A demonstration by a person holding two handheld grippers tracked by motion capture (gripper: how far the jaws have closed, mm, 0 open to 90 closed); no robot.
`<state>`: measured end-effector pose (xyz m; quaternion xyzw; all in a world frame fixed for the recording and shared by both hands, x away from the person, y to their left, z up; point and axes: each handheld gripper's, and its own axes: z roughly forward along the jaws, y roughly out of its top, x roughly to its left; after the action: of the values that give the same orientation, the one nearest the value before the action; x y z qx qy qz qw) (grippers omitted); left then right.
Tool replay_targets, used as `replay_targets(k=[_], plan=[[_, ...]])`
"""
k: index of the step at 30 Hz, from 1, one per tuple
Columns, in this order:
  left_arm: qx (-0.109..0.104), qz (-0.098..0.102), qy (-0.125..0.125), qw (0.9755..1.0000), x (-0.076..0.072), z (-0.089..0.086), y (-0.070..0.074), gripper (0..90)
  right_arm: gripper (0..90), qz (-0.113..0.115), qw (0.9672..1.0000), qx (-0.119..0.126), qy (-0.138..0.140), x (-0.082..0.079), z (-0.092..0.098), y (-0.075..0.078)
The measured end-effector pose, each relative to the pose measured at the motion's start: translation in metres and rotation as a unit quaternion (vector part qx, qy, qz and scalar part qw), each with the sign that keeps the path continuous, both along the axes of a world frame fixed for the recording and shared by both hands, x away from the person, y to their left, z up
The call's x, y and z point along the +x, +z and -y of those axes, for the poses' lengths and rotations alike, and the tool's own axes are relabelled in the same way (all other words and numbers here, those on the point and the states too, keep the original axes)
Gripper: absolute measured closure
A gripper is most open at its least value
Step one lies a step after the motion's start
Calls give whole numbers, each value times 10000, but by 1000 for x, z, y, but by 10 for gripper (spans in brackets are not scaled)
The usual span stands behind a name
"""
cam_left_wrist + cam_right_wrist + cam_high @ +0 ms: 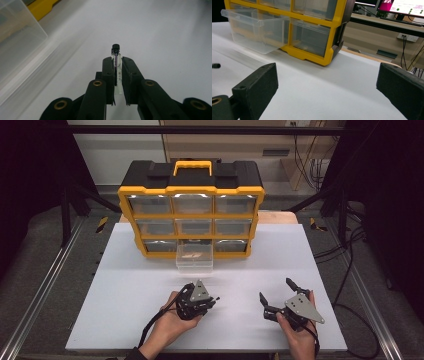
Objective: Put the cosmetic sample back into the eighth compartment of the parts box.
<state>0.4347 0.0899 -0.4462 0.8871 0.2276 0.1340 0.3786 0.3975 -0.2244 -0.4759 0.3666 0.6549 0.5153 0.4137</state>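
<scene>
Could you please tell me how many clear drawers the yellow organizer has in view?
9, in three rows of three in the organizer. Eight sit closed; the bottom middle drawer is pulled out over the table.

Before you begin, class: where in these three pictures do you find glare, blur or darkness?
High view: glare whitens the organizer's top drawer fronts; the room edges are dark. Left gripper view: the vial in the left tool is sharp; the clear drawer is blurred. Right gripper view: the right tool's near jaws look soft.
</scene>
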Motion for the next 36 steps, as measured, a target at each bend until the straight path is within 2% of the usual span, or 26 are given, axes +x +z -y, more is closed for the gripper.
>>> replay_targets(k=[7,17,26,36], plan=[[-153,118,157,9997,5,-13,10,804,41,3,10000,-31,14,0,-1,0],[-323,362,300,9984,13,-26,36,804,43,-7,10000,-44,20,1,-1,0],[-415,537,375,9970,18,-30,55,805,43,-2,10000,-7,24,0,0,0],[-533,668,468,9952,25,-36,69,804,40,-1,10000,-24,23,0,-1,0]])
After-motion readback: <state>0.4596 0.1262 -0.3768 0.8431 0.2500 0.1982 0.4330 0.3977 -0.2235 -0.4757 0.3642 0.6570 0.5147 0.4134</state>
